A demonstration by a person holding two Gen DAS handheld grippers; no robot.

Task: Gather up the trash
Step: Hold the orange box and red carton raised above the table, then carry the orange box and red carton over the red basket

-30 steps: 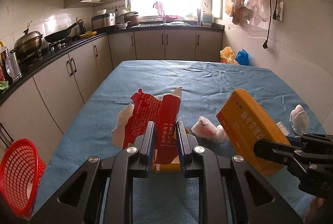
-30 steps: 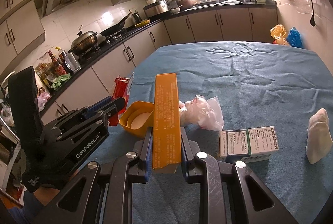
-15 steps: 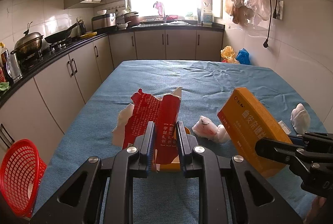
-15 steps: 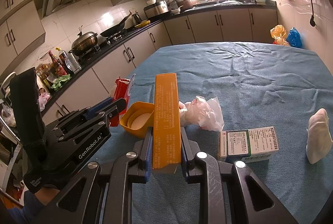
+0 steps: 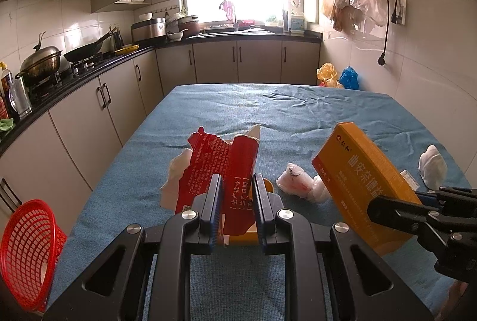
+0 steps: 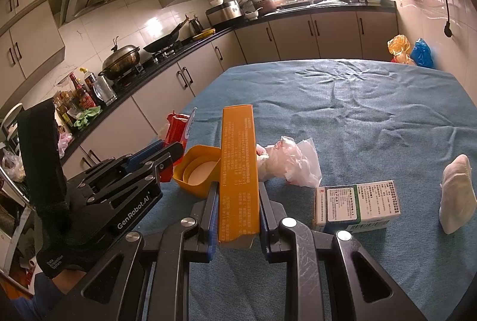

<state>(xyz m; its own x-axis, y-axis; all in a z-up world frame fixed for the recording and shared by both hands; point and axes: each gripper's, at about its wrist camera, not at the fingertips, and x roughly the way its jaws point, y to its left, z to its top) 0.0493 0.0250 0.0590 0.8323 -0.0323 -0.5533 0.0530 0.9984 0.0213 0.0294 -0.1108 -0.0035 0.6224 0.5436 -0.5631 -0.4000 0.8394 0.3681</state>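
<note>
Sideways, "GenRobot.AI" on left tongs (image 6: pixel 167 155)

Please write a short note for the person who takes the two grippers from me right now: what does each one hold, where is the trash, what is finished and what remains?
Left gripper: shut on the torn red paper package.
Right gripper: shut on the long orange cardboard box.
On the blue tablecloth: small yellow plastic tub, crumpled white plastic wrapper, white-and-green medicine box, white crumpled wad.
Red mesh basket stands beside the table, on the left.
Done: both pieces gripped.
Left: drop them, probably into the basket, then collect the rest.
</note>
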